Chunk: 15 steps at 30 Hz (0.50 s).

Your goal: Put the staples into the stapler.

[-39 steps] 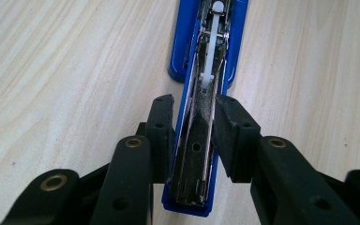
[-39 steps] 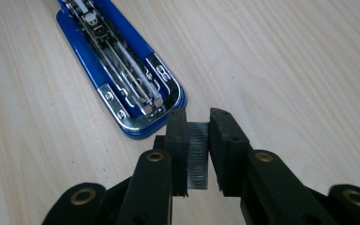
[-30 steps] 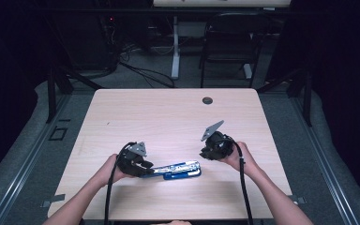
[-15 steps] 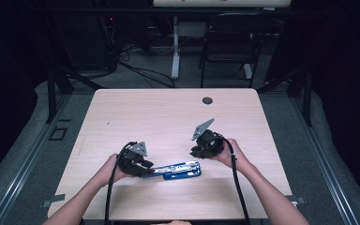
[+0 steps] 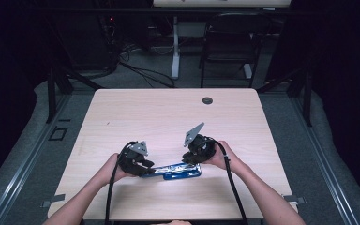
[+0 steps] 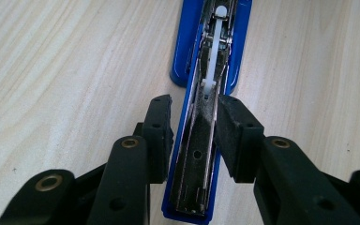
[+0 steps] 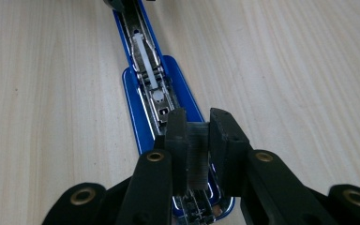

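Staple strip (image 7: 198, 154) pinched between right gripper (image 7: 198, 140) fingers, directly over stapler (image 7: 155, 101) channel, long axis running straight ahead. Left gripper (image 6: 193, 136) fingers clamped on stapler's sides, steadying it on table (image 5: 168, 112).

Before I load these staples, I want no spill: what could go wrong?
The staple strip, pinched in the right hand-held gripper, may crumble or miss the narrow open channel of the blue stapler. The left hand-held gripper only straddles the stapler's rear, so the stapler may slide on the table.
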Tool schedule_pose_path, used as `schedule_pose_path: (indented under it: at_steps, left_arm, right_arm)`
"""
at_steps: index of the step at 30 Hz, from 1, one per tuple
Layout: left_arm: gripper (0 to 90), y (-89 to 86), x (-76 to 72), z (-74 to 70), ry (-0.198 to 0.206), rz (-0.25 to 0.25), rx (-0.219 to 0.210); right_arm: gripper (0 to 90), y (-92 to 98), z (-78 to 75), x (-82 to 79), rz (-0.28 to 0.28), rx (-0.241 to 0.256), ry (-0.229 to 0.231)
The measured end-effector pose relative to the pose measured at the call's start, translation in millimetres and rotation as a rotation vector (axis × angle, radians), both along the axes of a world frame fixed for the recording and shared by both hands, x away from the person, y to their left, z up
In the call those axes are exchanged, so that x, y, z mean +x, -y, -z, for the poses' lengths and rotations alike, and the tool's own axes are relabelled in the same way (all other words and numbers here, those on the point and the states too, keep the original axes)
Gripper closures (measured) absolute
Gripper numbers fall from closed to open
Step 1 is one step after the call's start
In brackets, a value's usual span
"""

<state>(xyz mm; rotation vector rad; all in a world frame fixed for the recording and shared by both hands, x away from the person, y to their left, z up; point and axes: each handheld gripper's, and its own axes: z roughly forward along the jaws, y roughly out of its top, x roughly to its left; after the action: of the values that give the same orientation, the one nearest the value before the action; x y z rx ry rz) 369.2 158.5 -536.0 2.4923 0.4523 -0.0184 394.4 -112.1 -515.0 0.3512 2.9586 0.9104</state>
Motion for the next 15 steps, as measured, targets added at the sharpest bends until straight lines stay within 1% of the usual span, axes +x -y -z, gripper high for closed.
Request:
schedule_pose_path:
  at_steps: [1,2,5,9,10,11,12,13,15]
  left_arm:
    - [66.1,0.1,0.1,-0.1,0.001,0.001,0.002]
    - [66.0,0.0,0.4,-0.2,0.002,0.001,0.003]
    - [65.6,-0.1,1.0,-0.5,0.005,0.002,0.006]
    - [65.6,-0.9,1.8,-0.2,-0.003,0.002,-0.002]
    - [65.6,-1.0,2.1,-0.2,-0.006,0.003,-0.003]
    - [65.6,-1.0,2.1,-0.1,-0.006,0.004,-0.003]
    - [65.6,-0.9,2.0,-0.2,-0.006,0.003,-0.003]
    - [65.6,-0.8,1.9,-0.3,-0.002,0.003,0.0]
    - [65.6,-0.7,1.8,-0.3,-0.002,0.002,-0.001]
  right_arm:
    - [78.2,-0.1,1.6,-0.8,0.007,0.006,-0.003]
    - [78.2,0.3,2.9,-0.5,0.001,0.01,-0.006]
    - [78.2,1.3,6.5,0.5,-0.003,0.001,-0.018]
    - [78.2,2.3,6.6,1.4,-0.014,-0.013,-0.014]
    - [78.2,2.5,7.3,1.1,-0.012,0.0,-0.02]
    - [78.2,2.9,7.2,0.8,-0.007,0.002,-0.024]
    - [78.2,3.3,6.9,0.8,-0.011,-0.002,-0.026]
    - [78.2,3.7,7.3,0.2,-0.019,0.009,-0.026]
    - [78.2,4.0,6.8,-0.3,-0.026,0.009,-0.027]
